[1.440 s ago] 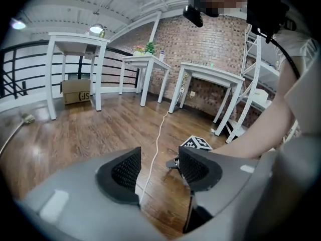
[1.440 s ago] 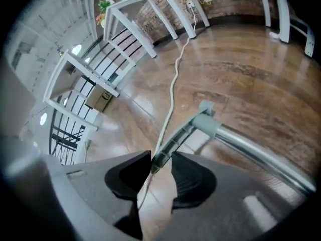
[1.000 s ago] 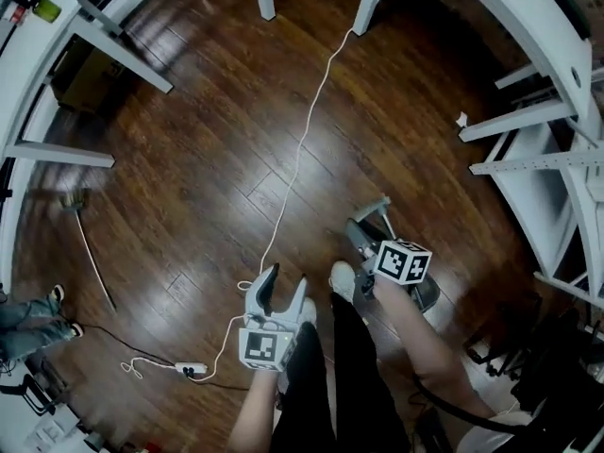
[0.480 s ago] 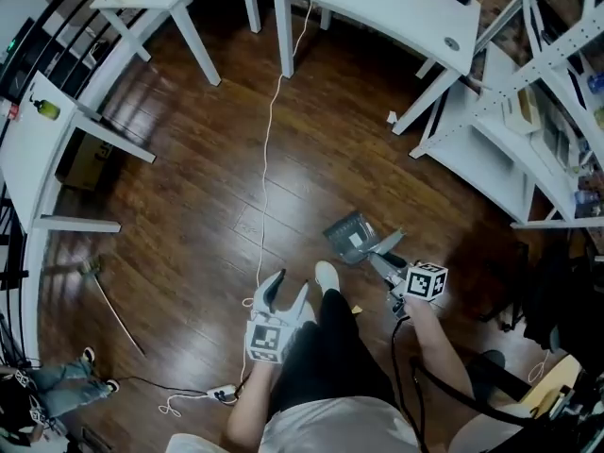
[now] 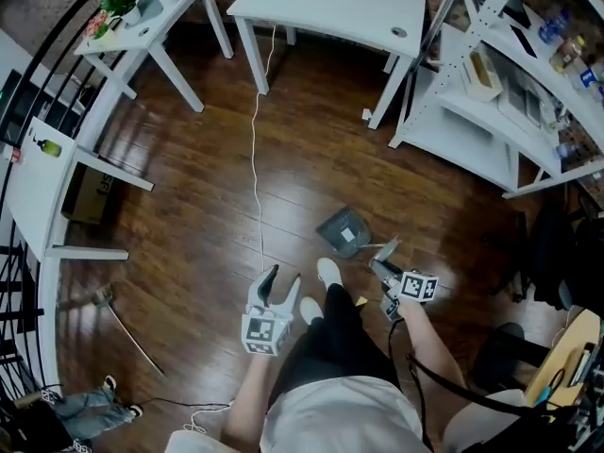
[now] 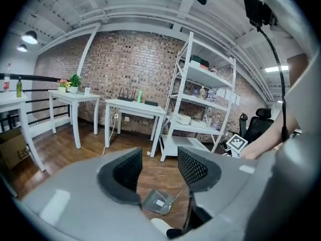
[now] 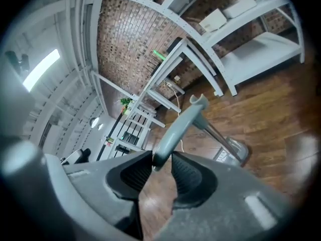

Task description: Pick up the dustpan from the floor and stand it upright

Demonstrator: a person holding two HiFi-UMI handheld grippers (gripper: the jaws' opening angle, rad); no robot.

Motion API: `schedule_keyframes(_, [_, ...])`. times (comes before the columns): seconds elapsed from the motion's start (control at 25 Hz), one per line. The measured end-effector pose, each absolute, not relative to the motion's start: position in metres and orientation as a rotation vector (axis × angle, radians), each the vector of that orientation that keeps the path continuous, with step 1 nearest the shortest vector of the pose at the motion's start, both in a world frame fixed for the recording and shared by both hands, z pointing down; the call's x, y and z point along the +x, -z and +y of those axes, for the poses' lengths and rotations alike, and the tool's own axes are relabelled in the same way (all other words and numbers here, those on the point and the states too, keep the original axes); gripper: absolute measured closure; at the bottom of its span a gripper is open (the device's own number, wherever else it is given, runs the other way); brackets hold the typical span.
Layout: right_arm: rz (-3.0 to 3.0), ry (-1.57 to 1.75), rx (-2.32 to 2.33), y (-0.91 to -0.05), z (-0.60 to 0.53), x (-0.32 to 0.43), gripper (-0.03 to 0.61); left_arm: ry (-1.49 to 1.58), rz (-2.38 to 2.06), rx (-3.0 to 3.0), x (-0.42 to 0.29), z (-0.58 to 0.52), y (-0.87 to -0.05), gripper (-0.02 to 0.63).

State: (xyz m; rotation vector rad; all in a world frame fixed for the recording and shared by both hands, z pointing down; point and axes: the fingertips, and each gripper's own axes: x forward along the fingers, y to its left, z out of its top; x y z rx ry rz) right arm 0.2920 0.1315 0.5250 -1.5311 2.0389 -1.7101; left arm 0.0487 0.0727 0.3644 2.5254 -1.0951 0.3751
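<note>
The grey dustpan [image 5: 343, 228] has a long handle that slants up and back to my right gripper [image 5: 384, 257], which is shut on the handle's grip end. In the right gripper view the grey handle [image 7: 179, 125] runs out from between the pads, which mark the right gripper [image 7: 161, 160], down to the pan [image 7: 229, 151] at the wooden floor. Whether the pan touches the floor I cannot tell. My left gripper [image 5: 278, 286] hovers to the left of the person's shoe, open and empty. From the left gripper [image 6: 159, 167] the dustpan [image 6: 159, 201] shows low between the jaws, far off.
A white cable [image 5: 255, 149] runs across the dark wood floor to a white table [image 5: 330, 12]. White shelving [image 5: 491, 92] stands at the right, more white tables [image 5: 151, 17] at the left. A stick-like tool [image 5: 127, 327] lies on the floor at left. A white shoe [image 5: 327, 273] is by the pan.
The view has risen and widened. Both grippers came up; the right one lifted the handle, so the dustpan now slants with its pan ahead of the shoe.
</note>
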Motion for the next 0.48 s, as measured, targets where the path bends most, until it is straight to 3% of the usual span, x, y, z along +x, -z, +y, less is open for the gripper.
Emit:
schedule_keyframes(0.04, [1.989, 1.714, -1.568, -0.524, 0.133, 0.294, 0.462, -0.369, -1.09, 2.539, 0.052, 0.076, -0.36, 0.371])
schedule_keyframes(0.12, [1.911, 1.703, -1.624, -0.519, 0.14, 0.3, 0.348, -0.35, -1.086, 2.56, 0.058, 0.084, -0.348, 0.371])
schedule_keyframes(0.16, [1.89, 1.691, -1.632, -0.513, 0.145, 0.302, 0.328, -0.337, -1.088, 2.568, 0.06, 0.091, -0.34, 0.371])
schedule_keyframes(0.48, [2.257, 1.351, -1.62, -0.393, 0.222, 0.274, 0.301, -0.21, -1.186, 2.621, 0.07, 0.176, -0.271, 0.371])
